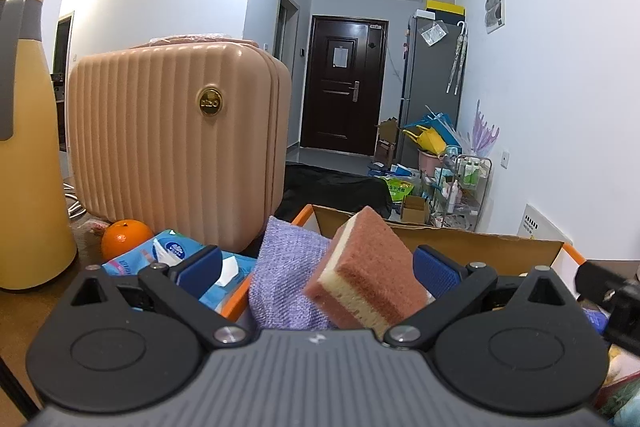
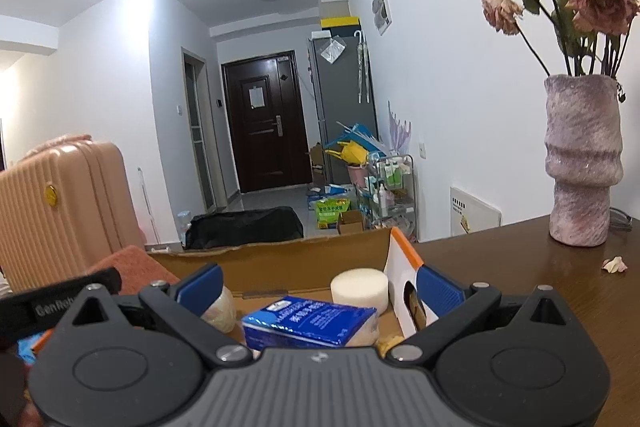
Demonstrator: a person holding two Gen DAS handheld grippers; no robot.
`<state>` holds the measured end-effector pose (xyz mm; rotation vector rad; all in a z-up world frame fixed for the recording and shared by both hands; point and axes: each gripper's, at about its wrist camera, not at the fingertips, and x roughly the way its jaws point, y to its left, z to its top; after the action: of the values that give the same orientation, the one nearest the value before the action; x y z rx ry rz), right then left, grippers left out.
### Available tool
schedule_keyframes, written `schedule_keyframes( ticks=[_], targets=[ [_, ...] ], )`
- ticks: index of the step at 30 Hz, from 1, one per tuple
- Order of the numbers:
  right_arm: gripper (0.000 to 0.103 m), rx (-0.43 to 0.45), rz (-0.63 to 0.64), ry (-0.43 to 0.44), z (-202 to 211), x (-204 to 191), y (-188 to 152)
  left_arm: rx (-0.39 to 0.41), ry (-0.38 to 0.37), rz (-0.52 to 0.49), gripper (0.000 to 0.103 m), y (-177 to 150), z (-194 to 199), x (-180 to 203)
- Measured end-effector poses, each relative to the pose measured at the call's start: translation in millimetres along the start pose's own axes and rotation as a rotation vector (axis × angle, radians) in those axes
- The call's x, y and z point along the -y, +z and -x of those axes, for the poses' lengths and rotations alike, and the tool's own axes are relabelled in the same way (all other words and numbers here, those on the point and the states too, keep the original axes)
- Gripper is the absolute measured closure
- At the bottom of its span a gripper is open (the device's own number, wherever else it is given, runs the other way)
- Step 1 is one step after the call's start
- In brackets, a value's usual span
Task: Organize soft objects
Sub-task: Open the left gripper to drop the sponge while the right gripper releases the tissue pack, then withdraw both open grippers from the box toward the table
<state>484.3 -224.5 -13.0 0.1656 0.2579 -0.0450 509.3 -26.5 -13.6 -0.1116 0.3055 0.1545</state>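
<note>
In the left wrist view my left gripper [image 1: 318, 267] is open over the cardboard box [image 1: 480, 243]. A pink and yellow sponge [image 1: 368, 271] sits tilted between the fingers, leaning on a purple cloth [image 1: 288, 279], not clamped. A blue tissue pack [image 1: 176, 255] lies outside the box to the left. In the right wrist view my right gripper [image 2: 318, 287] is open above the same box [image 2: 280, 263]. Below it lie a blue tissue pack [image 2: 308, 321], a white round sponge [image 2: 360, 289] and a pale round object [image 2: 220, 311]. The pink sponge [image 2: 132, 263] shows at left.
A pink ribbed suitcase [image 1: 176, 143] stands behind the box. A yellow thermos jug [image 1: 28, 147] and an orange [image 1: 124, 239] are at left. A vase with dried roses [image 2: 582, 159] stands on the brown table [image 2: 520, 267] at right.
</note>
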Motion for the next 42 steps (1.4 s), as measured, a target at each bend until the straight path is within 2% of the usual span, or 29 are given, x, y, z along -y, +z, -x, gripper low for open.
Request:
schedule_keyframes(
  ticks=[8,15,31,42],
  targets=[
    [0.000,0.022,0.011,0.022,27.3,4.3,7.0,0.003,0.020,0.011,0.000,-5.1,17.1,-9.8],
    [0.000,0.009,0.018,0.004,46.0,13.9,2.2,-0.017,0.026,0.028,0.000,-9.8,35.4,-20.0],
    [0.000,-0.005,0.028,-0.038,97.2,43.0,-16.2,-0.043,0.002,0.013,0.000,-27.7,90.4,-30.4],
    [0.000,-0.033,0.082,-0.066,129.9,54.0,-35.5,-0.050,-0.031,-0.009,0.000,-39.3,122.8,-33.6]
  ],
)
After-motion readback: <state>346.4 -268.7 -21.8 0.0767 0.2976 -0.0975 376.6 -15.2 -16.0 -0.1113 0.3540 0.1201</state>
